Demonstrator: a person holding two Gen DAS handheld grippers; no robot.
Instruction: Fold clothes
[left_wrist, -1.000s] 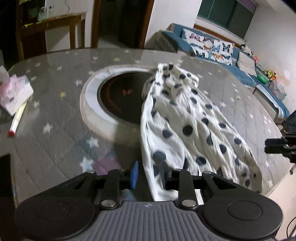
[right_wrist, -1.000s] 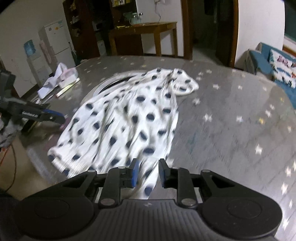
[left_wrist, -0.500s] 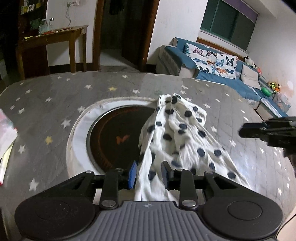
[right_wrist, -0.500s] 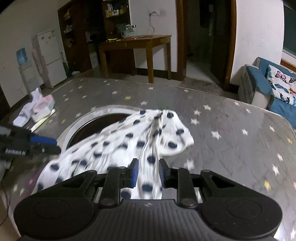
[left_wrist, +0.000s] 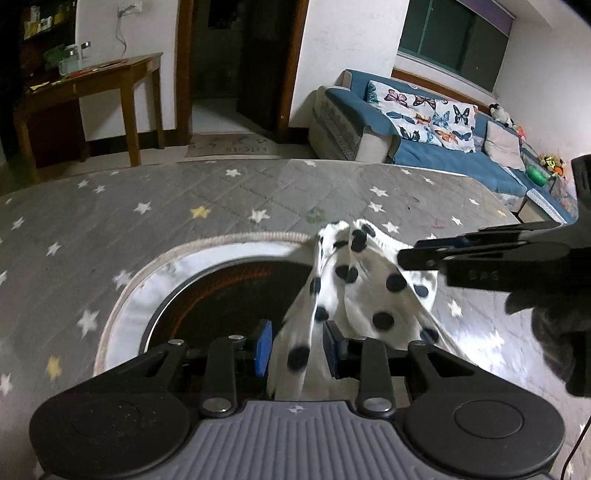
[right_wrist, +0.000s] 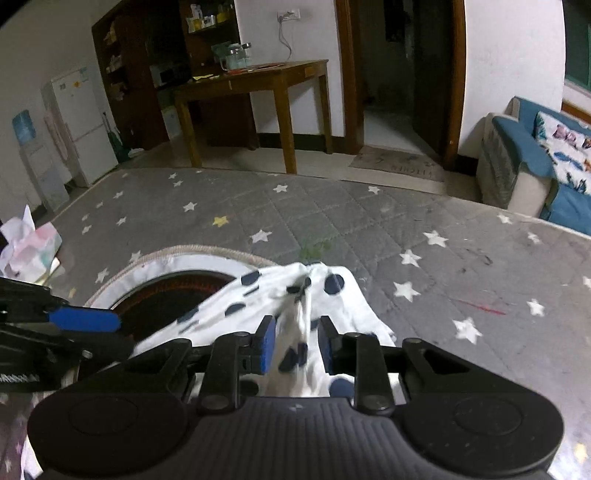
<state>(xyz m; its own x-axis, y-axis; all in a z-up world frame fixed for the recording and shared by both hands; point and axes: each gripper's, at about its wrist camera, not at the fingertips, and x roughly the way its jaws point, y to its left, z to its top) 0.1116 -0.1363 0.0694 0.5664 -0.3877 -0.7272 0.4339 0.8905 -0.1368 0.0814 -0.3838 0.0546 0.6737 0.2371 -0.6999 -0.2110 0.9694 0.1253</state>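
Both tools grip the spotted cloth (left_wrist: 354, 295) — left gripper (left_wrist: 297, 349) and right gripper (right_wrist: 297, 345) (blue pads) — beside the round dark inset (left_wrist: 229, 295).

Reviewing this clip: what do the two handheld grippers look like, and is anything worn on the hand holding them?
Both the left gripper and the right gripper are black, with two round housings, a ribbed grey centre panel, silver screws and blue pads on the fingers. A thin black cable trails at the left view's right edge. The hand on the right gripper seems to wear a dark glove.
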